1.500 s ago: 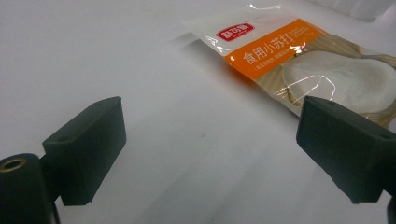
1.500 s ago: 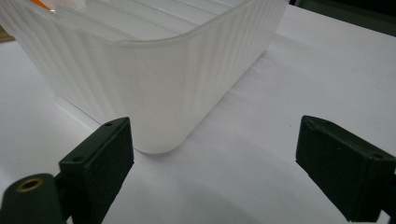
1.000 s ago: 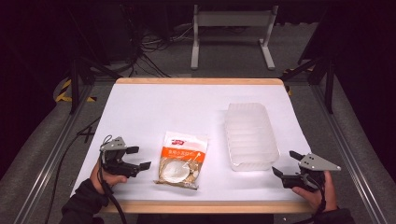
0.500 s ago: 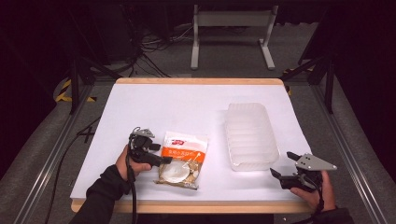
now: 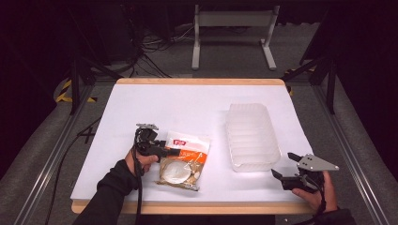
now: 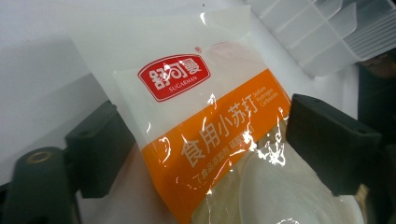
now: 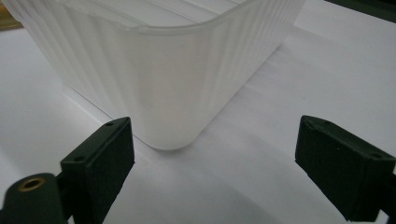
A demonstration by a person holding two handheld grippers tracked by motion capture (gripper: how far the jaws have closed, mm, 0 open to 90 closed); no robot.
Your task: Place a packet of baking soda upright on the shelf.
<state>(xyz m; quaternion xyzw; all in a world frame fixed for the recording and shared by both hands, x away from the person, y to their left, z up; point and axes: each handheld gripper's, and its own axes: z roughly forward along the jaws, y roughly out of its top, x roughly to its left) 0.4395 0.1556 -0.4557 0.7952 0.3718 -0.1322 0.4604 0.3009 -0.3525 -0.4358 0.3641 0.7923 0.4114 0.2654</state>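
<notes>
Food packet (image 5: 184, 159) lies flat on white table (image 5: 187, 108), near front edge, at about 9 o'clock from clear plastic container (image 5: 251, 136), apart from it. Left gripper (image 5: 174, 152) at packet's 9 o'clock edge, jaws astride packet (image 6: 210, 135); jaws have just been closing, pads not yet pressing on it. Right gripper (image 5: 284, 165) near container's 5 o'clock corner (image 7: 173, 93), jaws wide apart, nothing between them.

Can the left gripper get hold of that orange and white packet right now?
Probably yes: the left gripper has just been closing its jaws, with the packet between them and nothing in the way.
</notes>
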